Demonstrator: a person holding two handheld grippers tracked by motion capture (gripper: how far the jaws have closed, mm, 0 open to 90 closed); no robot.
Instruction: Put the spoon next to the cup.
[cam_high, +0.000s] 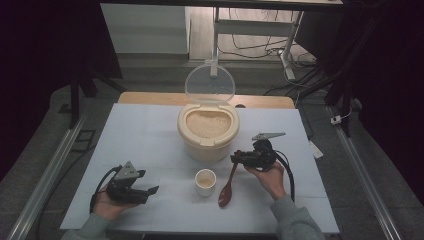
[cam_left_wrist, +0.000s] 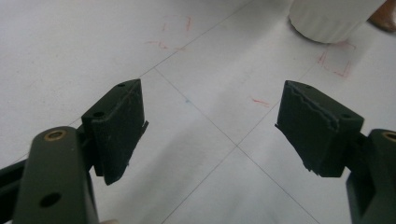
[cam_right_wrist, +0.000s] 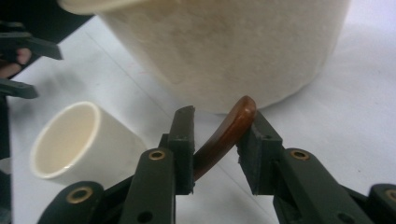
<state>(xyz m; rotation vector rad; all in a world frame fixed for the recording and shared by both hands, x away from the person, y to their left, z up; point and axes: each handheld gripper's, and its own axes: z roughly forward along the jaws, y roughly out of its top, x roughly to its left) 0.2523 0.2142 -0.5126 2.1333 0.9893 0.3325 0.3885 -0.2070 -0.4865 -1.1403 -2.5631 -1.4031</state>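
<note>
From the high view, the rice container stands mid-table with its clear lid tipped up behind it, so the rice inside lies open to scooping. Just in front of the container sits a small white cup, close enough that a loaded spoon needs only a short carry. The brown spoon lies on the table in front of the container and just right of the cup, bowl toward the person, handle running up to the right gripper. The left gripper rests on the table well to the left of the container, out of the way.

In the left gripper view, the jaws stand wide with nothing between them, over bare white table marked with thin lines; the foot of the cup shows at the top edge.

In the right gripper view, the spoon handle runs between the partly parted jaws, its tip against the right pad; a gap shows at the left pad, so it looks released rather than pinched, though the angle leaves that uncertain. The container wall rises directly behind the handle, and the cup lies to its left.
</note>
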